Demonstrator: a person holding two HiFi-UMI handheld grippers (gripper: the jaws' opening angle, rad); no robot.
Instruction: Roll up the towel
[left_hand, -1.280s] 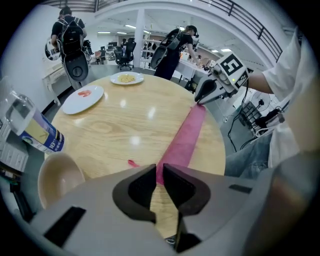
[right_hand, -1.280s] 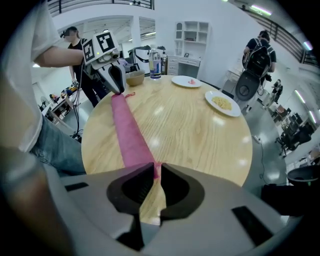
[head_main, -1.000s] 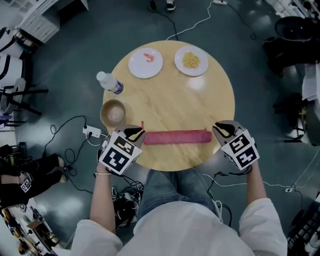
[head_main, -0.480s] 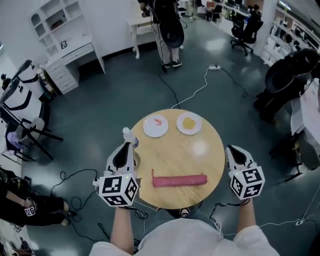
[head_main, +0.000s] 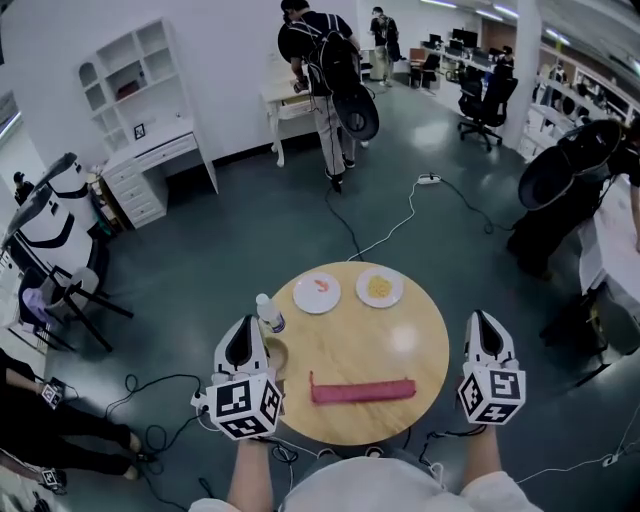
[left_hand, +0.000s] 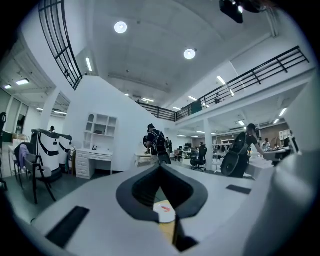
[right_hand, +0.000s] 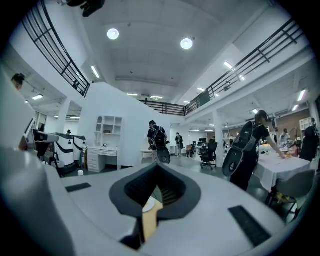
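While both tools are held level and point out across the room, the towel (head_main: 362, 391) lies fully rolled into a pink cylinder on the near part of the round wooden table (head_main: 405, 345). The roll lies crosswise in the head view, between the two grippers and touching neither.

Left gripper (head_main: 243, 328): its jaws are closed tip to tip, with nothing clamped between them. In the head view it sits over the left edge of the table, its marker cube nearest the person. It partly covers a small bowl (head_main: 277, 352). A plastic bottle (head_main: 270, 313) stands just beyond its tips. In the left gripper view, only a plate and a strip of tabletop show through the opening behind the closed tips.

Right gripper (head_main: 482, 320): its jaws are likewise closed and empty. It sits just outside the right edge of the table, well apart from the roll.

Far side of the table: two white plates stand side by side. The left plate (head_main: 317, 293) carries a small red item; the right plate (head_main: 380, 287) carries yellow food.

Surroundings: a person with a backpack (head_main: 322, 70) stands at a desk across the room. A white cable (head_main: 385, 235) runs over the floor toward the table. A white shelf unit (head_main: 130, 75) stands against the wall at left.
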